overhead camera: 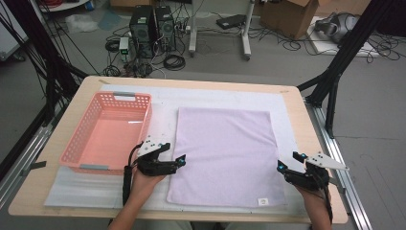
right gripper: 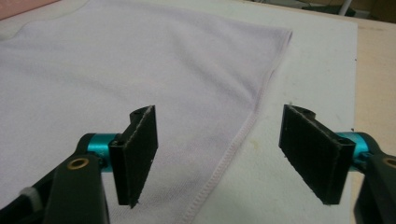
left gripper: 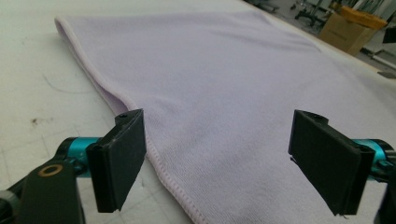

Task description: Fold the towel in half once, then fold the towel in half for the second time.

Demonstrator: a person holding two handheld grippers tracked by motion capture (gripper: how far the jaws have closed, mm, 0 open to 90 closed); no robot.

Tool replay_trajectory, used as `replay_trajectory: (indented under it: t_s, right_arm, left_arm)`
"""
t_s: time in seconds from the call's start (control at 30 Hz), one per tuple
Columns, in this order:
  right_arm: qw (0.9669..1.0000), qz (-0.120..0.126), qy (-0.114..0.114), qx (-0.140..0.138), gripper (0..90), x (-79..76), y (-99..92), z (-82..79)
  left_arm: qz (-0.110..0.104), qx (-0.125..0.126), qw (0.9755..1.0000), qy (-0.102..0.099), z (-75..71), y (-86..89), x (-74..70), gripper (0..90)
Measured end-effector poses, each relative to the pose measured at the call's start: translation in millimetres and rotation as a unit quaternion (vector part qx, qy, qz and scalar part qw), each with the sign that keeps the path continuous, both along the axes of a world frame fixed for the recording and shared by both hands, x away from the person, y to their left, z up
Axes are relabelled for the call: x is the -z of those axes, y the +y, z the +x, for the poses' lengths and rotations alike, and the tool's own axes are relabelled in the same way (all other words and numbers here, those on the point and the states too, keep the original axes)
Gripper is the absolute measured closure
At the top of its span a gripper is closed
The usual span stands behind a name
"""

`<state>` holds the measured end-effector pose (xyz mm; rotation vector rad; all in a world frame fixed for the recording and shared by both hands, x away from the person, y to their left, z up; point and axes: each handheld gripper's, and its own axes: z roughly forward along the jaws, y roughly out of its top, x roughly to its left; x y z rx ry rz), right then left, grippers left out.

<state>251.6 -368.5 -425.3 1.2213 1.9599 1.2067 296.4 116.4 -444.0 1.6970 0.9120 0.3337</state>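
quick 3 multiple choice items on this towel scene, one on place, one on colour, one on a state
1. Where is the basket?
A. left of the towel
B. on the towel
C. right of the towel

2. What colour is the towel?
A. green
B. pale lilac
C. black

3. How do the left gripper and right gripper stand?
A. both clamped on the towel
B. both open
C. one holds the basket

Key: 1 A, the basket sits beside the towel's left edge. 2 B, the cloth looks lilac in every view. 3 B, both gripper views show jaws apart, gripping nothing.

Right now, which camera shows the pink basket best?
The high view: the whole basket sits left of the towel, rim and holed walls clear. The right gripper view catches just a pink sliver at its top left corner. The left gripper view looks across the towel instead.
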Motion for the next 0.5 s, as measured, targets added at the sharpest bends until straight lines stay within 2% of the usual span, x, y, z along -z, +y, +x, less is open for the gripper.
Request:
replay_trajectory:
  t_s: [0.37, 0.5]
  right_arm:
    - [1.0, 0.0, -0.001, -0.006, 23.4, 1.9, 0.8, 2.2]
    - [1.0, 0.004, -0.002, -0.003, 22.7, 1.4, -0.3, 2.8]
  left_arm:
    - [0.008, 0.004, 1.0, -0.004, 0.8, 1.7, 0.9, 22.0]
    - [0.002, 0.0, 1.0, -0.008, 1.2, 1.7, 0.2, 21.6]
